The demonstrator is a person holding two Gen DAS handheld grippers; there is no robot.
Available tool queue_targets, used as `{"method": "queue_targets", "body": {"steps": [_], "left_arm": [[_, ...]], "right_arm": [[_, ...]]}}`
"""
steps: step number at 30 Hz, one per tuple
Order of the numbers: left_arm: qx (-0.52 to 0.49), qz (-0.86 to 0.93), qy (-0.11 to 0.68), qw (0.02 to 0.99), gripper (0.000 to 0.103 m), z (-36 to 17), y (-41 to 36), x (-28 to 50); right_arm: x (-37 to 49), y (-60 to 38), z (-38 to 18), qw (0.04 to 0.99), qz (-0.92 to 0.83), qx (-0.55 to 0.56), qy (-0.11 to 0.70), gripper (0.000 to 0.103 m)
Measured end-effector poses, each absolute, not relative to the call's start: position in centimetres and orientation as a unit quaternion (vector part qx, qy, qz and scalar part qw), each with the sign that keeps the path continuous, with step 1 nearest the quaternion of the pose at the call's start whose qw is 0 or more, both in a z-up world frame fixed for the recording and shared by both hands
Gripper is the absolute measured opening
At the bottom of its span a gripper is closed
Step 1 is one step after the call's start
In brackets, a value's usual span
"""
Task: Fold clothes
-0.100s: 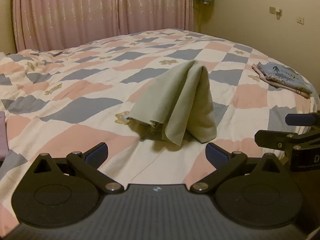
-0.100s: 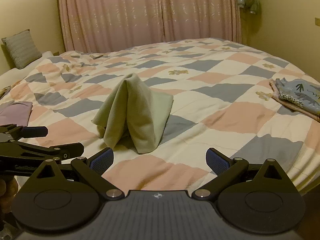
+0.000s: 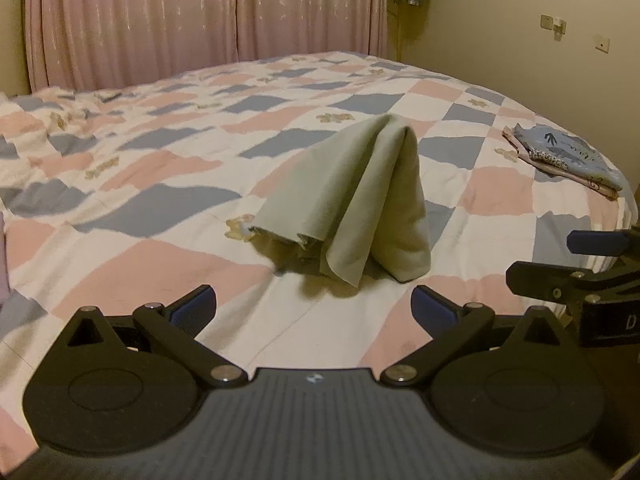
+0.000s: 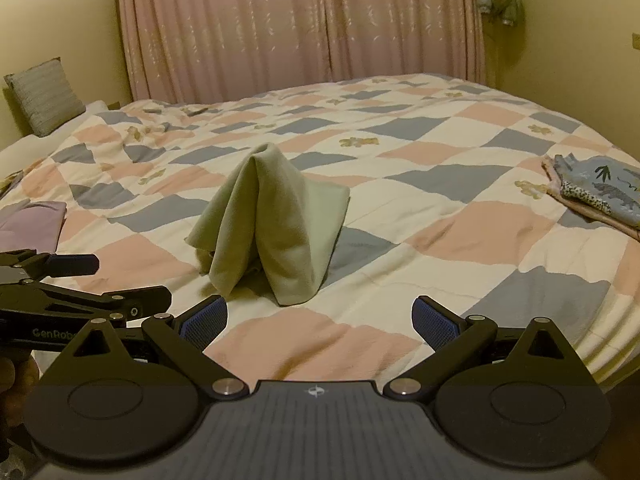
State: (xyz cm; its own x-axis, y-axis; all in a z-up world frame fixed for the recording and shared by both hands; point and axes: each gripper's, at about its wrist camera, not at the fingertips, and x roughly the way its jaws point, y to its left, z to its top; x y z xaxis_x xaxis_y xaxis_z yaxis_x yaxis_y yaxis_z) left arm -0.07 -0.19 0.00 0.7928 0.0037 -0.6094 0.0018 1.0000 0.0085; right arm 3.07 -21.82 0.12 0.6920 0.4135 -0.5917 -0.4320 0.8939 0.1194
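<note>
Nearest, both claws are held low over the near edge of the bed (image 3: 120, 264). The left claw (image 3: 314, 306) is spread wide with nothing between its blue pads, and the right claw (image 4: 320, 318) is likewise released and empty. Each shows at the rim of the other's view, at about 3 o'clock from the left wrist and 9 o'clock from the right.

Just beyond, at 12 o'clock from both, the pale green cloth (image 3: 356, 204) stands on the checked quilt (image 4: 460, 240) as a peaked, tent-like heap, its folds draped down from a top ridge. By my reading it is not yet folded: it must be laid flat before any fold.

Farther out, at 2 o'clock, a blue printed garment (image 4: 600, 192) lies flat in a small stack, seemingly finished. At 9 o'clock from the right wrist a lilac garment (image 4: 30, 224) lies flat, cut by the frame, so its state is unclear.

What kind of clothing the green piece is cannot be told, and its far side is hidden. At the back hang pink curtains (image 4: 300, 24).
</note>
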Motion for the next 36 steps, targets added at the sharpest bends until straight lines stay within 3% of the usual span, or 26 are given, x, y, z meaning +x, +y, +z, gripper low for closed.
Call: {"method": "queue_targets", "body": {"steps": [36], "left_arm": [[0.000, 0.006, 0.335, 0.942, 0.102, -0.9, 0.5, -0.2]], "right_arm": [[3.8, -21.8, -0.4, 0.912, 0.230, -0.004, 0.338, 0.103]]}}
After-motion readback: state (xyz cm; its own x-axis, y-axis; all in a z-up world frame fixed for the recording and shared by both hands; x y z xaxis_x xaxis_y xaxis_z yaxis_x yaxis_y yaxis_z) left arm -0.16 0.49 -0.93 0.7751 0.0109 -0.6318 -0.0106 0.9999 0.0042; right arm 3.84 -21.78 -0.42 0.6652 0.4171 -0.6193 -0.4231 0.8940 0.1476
